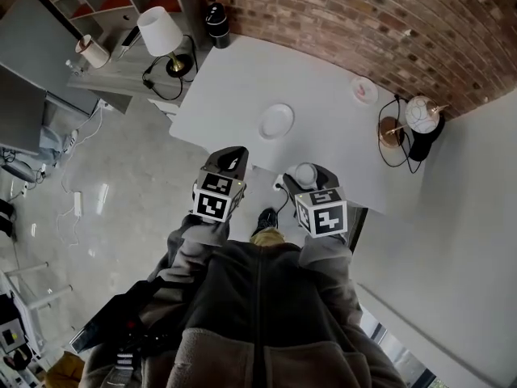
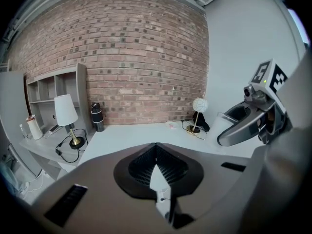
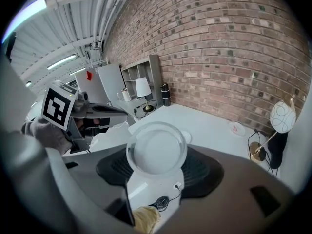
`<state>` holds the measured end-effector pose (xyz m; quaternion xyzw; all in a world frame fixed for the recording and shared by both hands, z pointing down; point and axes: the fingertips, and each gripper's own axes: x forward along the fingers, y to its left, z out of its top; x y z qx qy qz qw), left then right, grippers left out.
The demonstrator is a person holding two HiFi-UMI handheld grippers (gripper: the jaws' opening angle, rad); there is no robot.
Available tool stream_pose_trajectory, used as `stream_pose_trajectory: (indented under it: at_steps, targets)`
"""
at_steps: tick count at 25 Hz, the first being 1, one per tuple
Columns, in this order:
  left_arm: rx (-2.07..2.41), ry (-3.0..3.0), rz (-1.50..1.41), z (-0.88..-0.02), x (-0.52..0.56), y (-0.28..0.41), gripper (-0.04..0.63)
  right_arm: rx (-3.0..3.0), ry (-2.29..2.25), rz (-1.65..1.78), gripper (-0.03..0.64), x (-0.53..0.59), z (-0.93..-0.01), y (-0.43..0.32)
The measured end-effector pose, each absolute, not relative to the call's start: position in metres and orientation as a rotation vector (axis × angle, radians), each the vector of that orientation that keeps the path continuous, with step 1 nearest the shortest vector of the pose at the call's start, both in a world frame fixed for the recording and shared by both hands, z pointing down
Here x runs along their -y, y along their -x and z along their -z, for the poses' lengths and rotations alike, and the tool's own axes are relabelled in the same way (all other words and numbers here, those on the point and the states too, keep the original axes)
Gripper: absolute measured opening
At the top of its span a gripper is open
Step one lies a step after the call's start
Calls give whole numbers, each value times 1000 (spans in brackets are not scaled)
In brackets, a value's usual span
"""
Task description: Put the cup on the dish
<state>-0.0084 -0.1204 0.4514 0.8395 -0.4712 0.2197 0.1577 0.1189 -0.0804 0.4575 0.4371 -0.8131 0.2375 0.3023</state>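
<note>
A clear glass cup (image 3: pixel 156 150) sits between the jaws of my right gripper (image 3: pixel 157 165), which is shut on it, mouth toward the camera. In the head view this gripper (image 1: pixel 306 178) hangs over the near edge of the white table (image 1: pixel 323 128). The white dish (image 1: pixel 276 121) lies flat on the table, a short way ahead and to the left of the cup; it peeks out behind the cup's rim as the dish (image 3: pixel 188 136). My left gripper (image 2: pixel 156 151) is shut and holds nothing, level with the table's near left edge (image 1: pixel 229 164).
A small pink-marked saucer (image 1: pixel 363 90) lies at the far right of the table. A globe lamp (image 1: pixel 420 115) with its cable stands beyond it. A black flask (image 1: pixel 216 24) is at the far left corner. A white-shaded lamp (image 1: pixel 160 32) stands on a side desk by shelves.
</note>
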Motion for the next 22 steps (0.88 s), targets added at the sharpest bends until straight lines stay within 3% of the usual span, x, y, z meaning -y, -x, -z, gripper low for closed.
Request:
stream_pose_trajectory:
  at_steps: [8,22]
  targets:
    - [1355,-2337,-652,-466,165,-5,5,2161,-1083,-628,267,133,-467,-134]
    - [1223,-2253,-715,-529,205,20,5,2122,-1123,-654,267,189,-508,-92]
